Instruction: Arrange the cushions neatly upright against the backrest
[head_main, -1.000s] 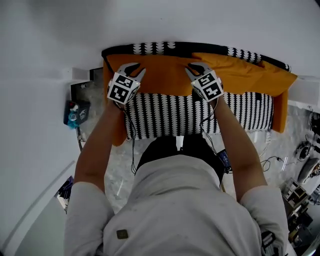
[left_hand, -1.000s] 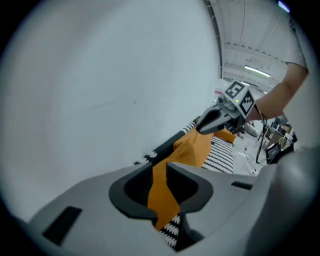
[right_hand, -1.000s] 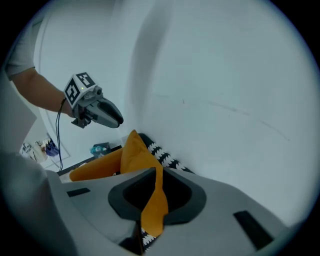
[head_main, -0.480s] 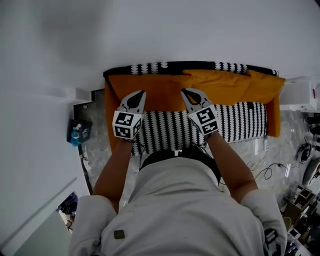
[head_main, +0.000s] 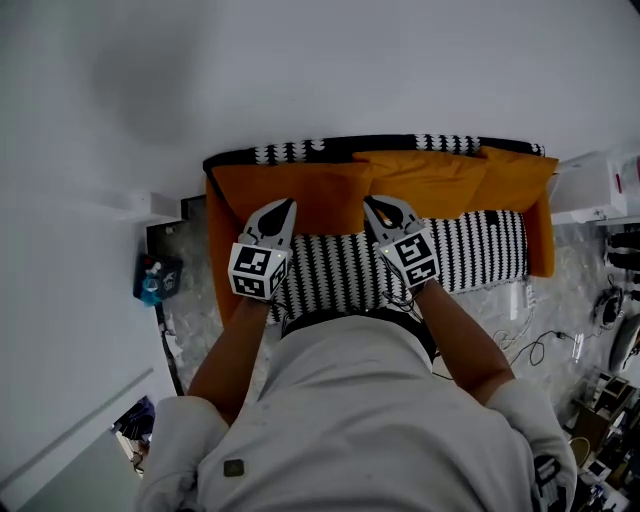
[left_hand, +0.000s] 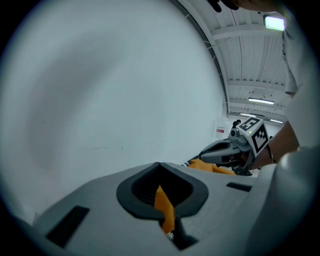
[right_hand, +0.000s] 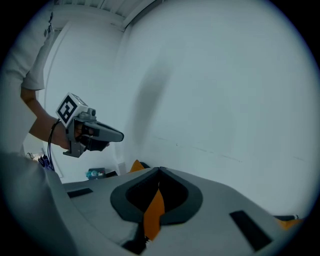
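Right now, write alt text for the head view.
A person in a white shirt, seen from above, grips orange fabric cushions with the left hand-held gripper and right hand-held gripper, both shut. The cushions line the backrest of a black-and-white patterned sofa.

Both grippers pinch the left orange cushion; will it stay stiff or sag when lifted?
Probably sags: the left gripper and right gripper each pinch only a thin fold of fabric on the left orange cushion, so the filling may hang below. Likely light, since it looks soft. Such small pinches might slip.
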